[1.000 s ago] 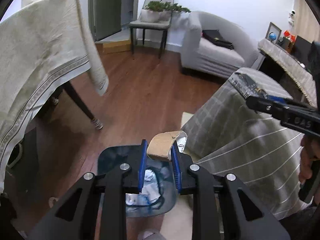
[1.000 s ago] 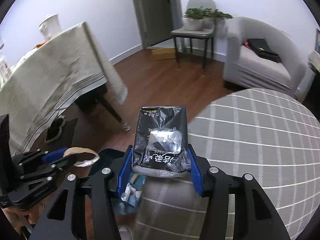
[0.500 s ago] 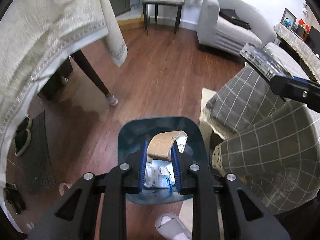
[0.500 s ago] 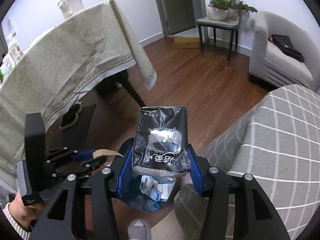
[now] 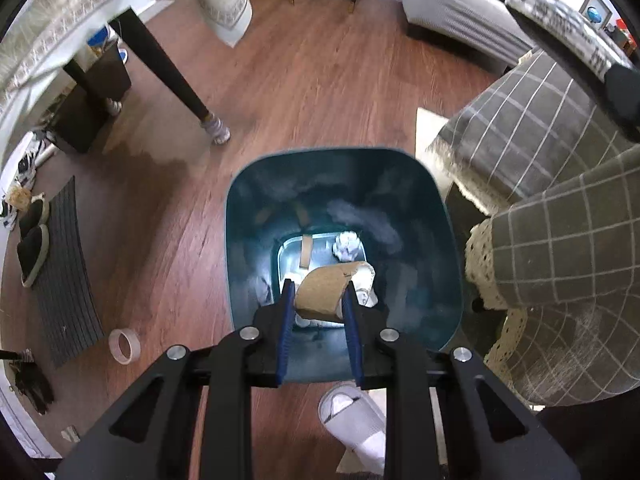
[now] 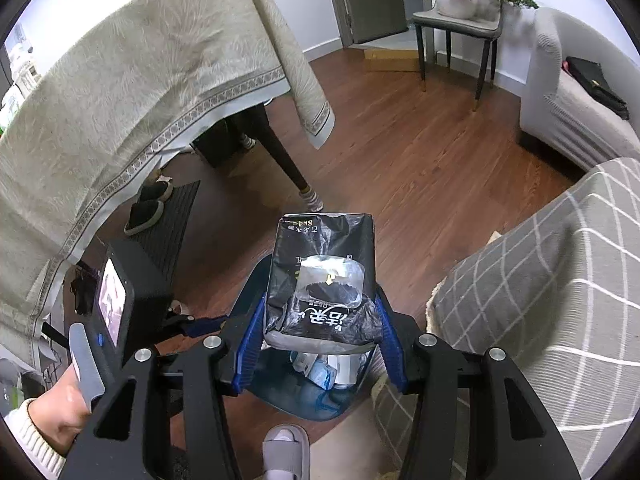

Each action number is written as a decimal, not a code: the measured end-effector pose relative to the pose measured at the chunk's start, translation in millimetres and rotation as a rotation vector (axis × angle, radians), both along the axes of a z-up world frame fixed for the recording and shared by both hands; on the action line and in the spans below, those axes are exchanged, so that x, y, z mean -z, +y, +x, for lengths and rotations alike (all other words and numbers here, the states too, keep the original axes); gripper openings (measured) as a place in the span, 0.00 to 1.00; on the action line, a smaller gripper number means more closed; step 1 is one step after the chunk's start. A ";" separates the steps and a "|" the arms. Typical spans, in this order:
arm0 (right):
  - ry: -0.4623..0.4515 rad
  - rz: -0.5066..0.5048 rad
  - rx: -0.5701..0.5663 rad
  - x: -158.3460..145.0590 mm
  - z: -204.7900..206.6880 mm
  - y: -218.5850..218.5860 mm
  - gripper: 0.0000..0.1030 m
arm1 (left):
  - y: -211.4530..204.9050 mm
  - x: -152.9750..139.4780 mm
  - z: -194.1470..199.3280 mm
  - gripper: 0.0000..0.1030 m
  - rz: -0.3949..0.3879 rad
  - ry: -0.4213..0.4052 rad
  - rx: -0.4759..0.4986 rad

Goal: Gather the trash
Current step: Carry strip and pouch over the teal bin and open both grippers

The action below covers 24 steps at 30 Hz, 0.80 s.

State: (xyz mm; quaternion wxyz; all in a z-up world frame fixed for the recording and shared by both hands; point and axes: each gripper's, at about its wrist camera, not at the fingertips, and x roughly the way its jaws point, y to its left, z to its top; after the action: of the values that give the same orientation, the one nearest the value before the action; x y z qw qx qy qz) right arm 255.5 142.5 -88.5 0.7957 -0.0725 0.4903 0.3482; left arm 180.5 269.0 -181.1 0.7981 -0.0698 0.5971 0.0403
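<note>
My left gripper is shut on a flattened brown cardboard tube and holds it directly over the open mouth of a dark teal trash bin on the wood floor. Crumpled paper lies at the bin's bottom. My right gripper is shut on a black plastic wet-wipe pack, held above the same bin, whose trash shows below it. The left gripper's body appears at the lower left of the right wrist view.
A table with a beige cloth and dark legs stands to the left. A grey checked sofa cover is on the right. A tape roll and white slipper lie on the floor near the bin.
Both grippers have tilted down and moved over the bin. The left gripper now looks straight into it, still gripping the cardboard tube. The right still grips the pack.
</note>
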 end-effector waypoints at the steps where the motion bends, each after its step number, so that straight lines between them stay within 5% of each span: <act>1: 0.004 -0.001 -0.001 2.2 0.5 1.3 0.51 | 2.4 3.9 -1.1 0.25 -0.012 0.018 -0.001; 4: 0.023 -0.006 -0.009 9.5 1.3 7.3 0.51 | 10.6 10.2 -6.7 0.29 -0.024 0.046 -0.005; 7: 0.042 -0.020 -0.025 18.9 0.4 16.9 0.51 | 19.4 14.0 -11.7 0.50 -0.035 0.058 -0.021; 14: 0.077 -0.071 -0.042 42.8 -1.5 31.7 0.51 | 29.6 -8.7 -15.9 0.51 -0.009 -0.013 -0.041; 19: 0.102 -0.107 -0.049 62.4 -2.7 37.1 0.51 | 28.4 -48.1 -20.3 0.56 -0.013 -0.136 -0.059; 24: 0.151 -0.157 -0.058 91.0 -4.6 41.1 0.51 | 24.9 -87.8 -28.1 0.51 -0.018 -0.262 -0.084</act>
State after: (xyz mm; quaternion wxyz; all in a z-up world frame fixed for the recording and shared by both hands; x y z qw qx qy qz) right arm 250.9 183.6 -179.6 0.7379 -0.1225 0.5723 0.3361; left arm 152.4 293.9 -93.3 0.8661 -0.1067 0.4847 0.0590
